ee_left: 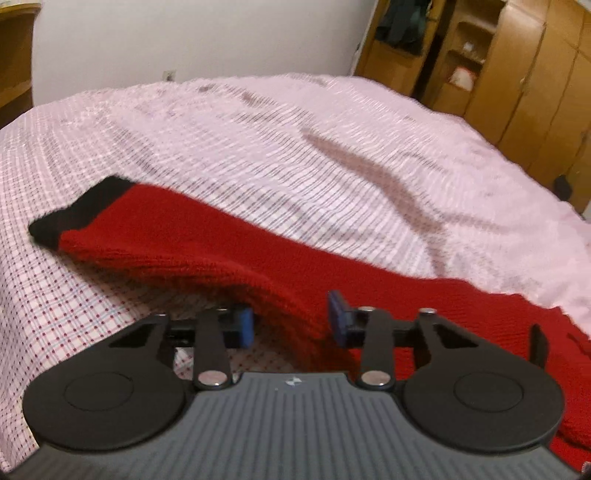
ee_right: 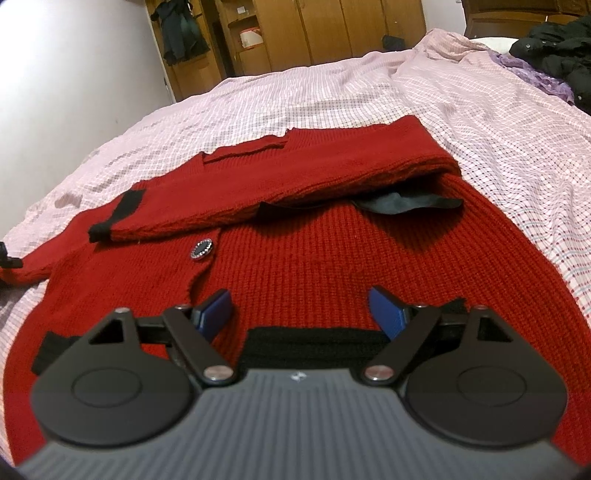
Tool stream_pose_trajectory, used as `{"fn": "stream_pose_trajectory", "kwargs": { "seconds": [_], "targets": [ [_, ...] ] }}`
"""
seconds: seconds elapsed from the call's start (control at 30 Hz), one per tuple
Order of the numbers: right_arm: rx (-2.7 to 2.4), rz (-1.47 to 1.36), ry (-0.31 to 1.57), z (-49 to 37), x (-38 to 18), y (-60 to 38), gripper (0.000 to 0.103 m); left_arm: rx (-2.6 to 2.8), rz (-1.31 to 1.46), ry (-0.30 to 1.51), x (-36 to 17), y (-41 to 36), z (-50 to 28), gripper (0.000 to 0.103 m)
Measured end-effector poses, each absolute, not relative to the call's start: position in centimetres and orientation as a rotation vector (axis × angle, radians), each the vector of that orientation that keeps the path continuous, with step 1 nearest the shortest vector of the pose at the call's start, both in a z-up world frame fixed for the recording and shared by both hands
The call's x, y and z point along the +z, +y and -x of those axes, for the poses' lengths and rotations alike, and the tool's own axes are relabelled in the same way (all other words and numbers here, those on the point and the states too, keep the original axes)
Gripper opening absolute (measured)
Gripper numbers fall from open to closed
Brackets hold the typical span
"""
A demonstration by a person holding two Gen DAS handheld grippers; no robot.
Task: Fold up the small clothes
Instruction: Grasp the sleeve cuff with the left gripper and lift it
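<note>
Left gripper (ee_left: 290,325) fingers pinch the unlabelled red cardigan (ee_left: 207,240).

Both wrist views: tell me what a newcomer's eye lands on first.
The red cardigan spread on the checked bedspread, one sleeve folded across its chest above a dark button. In the left view, the left gripper has the other sleeve between its blue pads. Wooden wardrobes stand behind.

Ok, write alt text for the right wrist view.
A red knit cardigan lies on a checked bedsheet, one black-cuffed sleeve folded across its chest. The right hand-held gripper hovers open over the black hem. Wooden wardrobes stand behind.
</note>
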State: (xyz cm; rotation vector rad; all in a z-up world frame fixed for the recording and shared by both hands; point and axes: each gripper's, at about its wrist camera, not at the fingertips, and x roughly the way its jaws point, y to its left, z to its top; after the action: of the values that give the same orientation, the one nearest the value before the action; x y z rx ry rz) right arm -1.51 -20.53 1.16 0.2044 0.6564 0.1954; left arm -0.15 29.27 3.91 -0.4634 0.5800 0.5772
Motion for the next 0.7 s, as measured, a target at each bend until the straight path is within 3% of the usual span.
{"fn": "stream_pose_trajectory", "kwargs": {
  "seconds": [0.17,0.7],
  "targets": [
    [0.198,-0.258,0.649,1.5,1.5,-21.1,0.084,0.493,0.421,0.484,6.1,27.8,1.2,0.030],
    [0.220,-0.359,0.538,3.3,4.0,-23.5,0.083,0.206,0.288,0.334,13.5,18.3,0.4,0.017]
  ]
}}
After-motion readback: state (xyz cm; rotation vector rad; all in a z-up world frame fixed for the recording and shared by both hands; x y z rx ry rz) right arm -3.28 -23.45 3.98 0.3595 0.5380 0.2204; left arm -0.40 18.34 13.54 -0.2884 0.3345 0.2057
